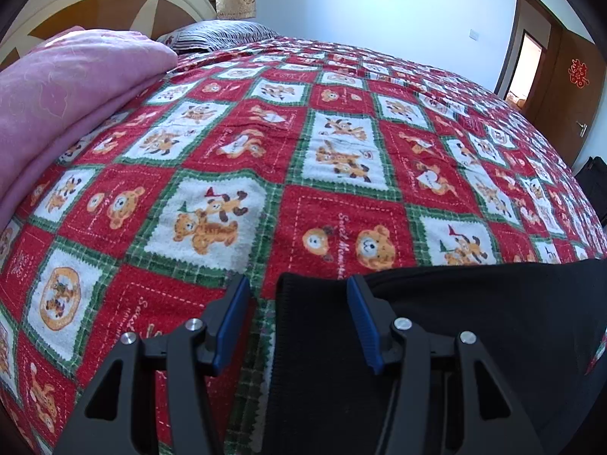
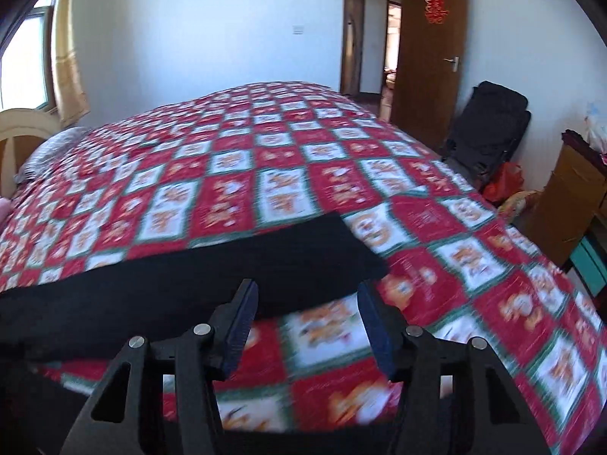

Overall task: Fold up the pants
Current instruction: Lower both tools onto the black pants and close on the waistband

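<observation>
Where the pants sit: black pants lie flat on the red teddy-bear bedspread, along the near edge of the bed, right under both grippers.
Far left: a pink quilt is bunched up there, with a striped pillow behind it by the headboard.
Long axis: it runs sideways across both views. In the left wrist view a ribbed end faces left and the rest runs off to the right. In the right wrist view the other end is squared off and points right, angled a bit away.
Hard to tell: no idea which end is waist and which is cuffs, since it's just flat black. The middle is cut off by the frame edges and the gripper bodies. The right wrist view is pretty smeared too.
Left gripper: the jaws are about halfway apart. The left pad is over bare bedspread and the right pad is over the pants, with the ribbed end lying between them. Nothing is pinched, and I can't tell if the tips touch the cloth.
Right gripper: same sort of gap. The pants' near edge passes by the tips, with mostly bedspread between them, and it's gripping nothing.
Far right: a brown door stands open.
</observation>
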The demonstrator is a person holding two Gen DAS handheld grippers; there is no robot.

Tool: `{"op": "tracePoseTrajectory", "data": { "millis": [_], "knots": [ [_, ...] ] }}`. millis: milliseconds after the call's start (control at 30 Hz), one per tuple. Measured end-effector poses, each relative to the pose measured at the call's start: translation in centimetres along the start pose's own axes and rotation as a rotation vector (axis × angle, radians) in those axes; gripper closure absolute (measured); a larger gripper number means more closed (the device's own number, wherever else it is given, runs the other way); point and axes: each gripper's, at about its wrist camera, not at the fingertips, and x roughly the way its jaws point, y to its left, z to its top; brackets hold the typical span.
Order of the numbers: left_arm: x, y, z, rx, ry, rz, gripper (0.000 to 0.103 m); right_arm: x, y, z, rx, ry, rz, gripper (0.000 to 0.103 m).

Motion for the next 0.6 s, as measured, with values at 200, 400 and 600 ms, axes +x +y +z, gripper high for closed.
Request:
{"op": "tracePoseTrajectory", "data": {
  "millis": [200,400,600],
  "knots": [
    [0.0,-0.8,0.2,0.053,-0.014,0.015,0.055,5.7,-4.1,3.9,0.045,0.09,0.013,0.044],
    [0.4,-0.4,0.4,0.032,0.005,0.017,0.046,11.5,-4.8,6.2,0.035,0.177,0.04,0.038],
    [0.6,-0.4,0.4,0.027,0.025,0.009,0.046,16.0,-3.7,7.1,0.014,0.235,0.091,0.038]
  ]
}}
